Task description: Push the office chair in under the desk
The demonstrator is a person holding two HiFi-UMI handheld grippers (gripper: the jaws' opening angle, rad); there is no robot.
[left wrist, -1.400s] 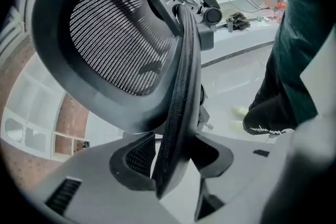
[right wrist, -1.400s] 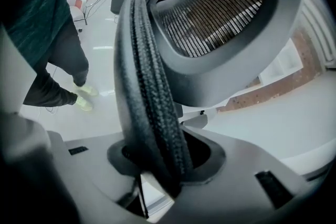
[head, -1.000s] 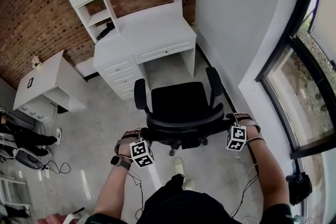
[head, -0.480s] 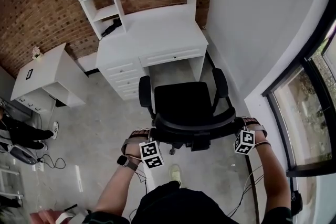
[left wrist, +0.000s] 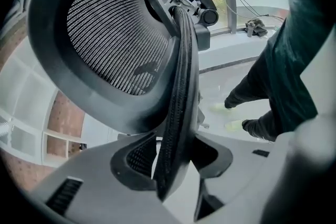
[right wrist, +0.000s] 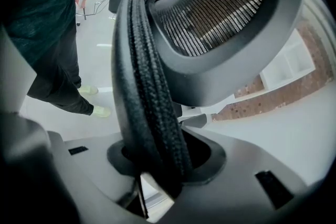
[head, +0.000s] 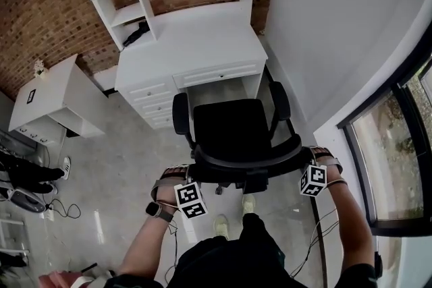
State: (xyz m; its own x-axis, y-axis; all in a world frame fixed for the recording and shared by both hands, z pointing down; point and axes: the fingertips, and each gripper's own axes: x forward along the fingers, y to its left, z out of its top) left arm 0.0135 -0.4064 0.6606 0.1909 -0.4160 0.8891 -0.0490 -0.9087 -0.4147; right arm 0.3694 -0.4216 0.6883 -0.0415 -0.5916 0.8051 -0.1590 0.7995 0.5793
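Note:
The black office chair (head: 233, 130) faces the white desk (head: 196, 44), its seat front close to the kneehole (head: 219, 87). I stand behind it. My left gripper (head: 189, 184) clamps the left edge of the mesh backrest (head: 246, 166), and my right gripper (head: 305, 168) clamps the right edge. In the left gripper view the padded backrest rim (left wrist: 178, 86) runs down into the left gripper (left wrist: 170, 165), pressed by both grey jaws. The right gripper view shows the thick rim (right wrist: 144, 92) filling the right gripper (right wrist: 165, 165).
Desk drawers (head: 155, 101) flank the kneehole's left side; a white wall (head: 317, 44) runs along the right. A small white side table (head: 54, 108) stands at left, with cables (head: 64, 212) on the floor. My shoes (head: 233, 216) are right behind the chair base.
The chair has rolled forward toward the desk with both grippers still on its backrest. I have stepped forward behind it.

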